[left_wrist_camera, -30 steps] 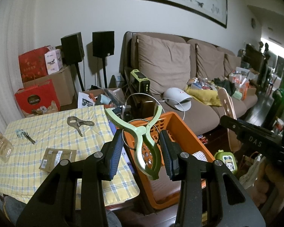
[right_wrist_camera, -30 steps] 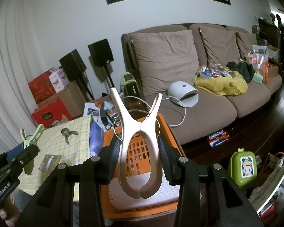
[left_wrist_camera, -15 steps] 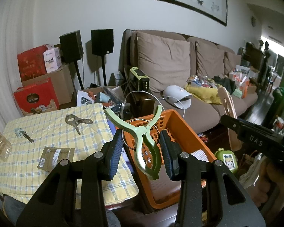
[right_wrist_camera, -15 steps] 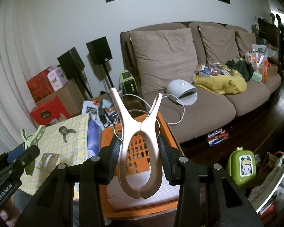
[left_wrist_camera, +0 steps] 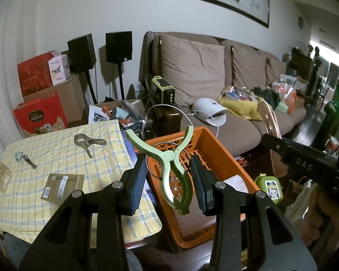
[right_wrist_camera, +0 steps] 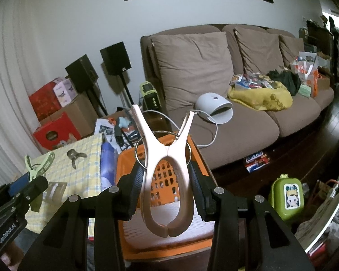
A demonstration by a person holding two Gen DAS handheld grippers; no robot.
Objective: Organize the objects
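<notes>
Checked cloth (left_wrist_camera: 56,158), left view only; hand-held grippers clamping green clip (left_wrist_camera: 169,169), pink clip (right_wrist_camera: 167,180)

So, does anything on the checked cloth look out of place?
One clip lies loose on the checked cloth, while the green clip and pink clip are held over the orange basket. Nothing looks spilled or damaged.

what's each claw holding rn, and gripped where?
Left claw: light green plastic clothes clip, pinched across its body below the wire ring. Right claw: pale pink plastic clothes clip, pinched likewise. Both hang over the orange plastic basket.
</notes>
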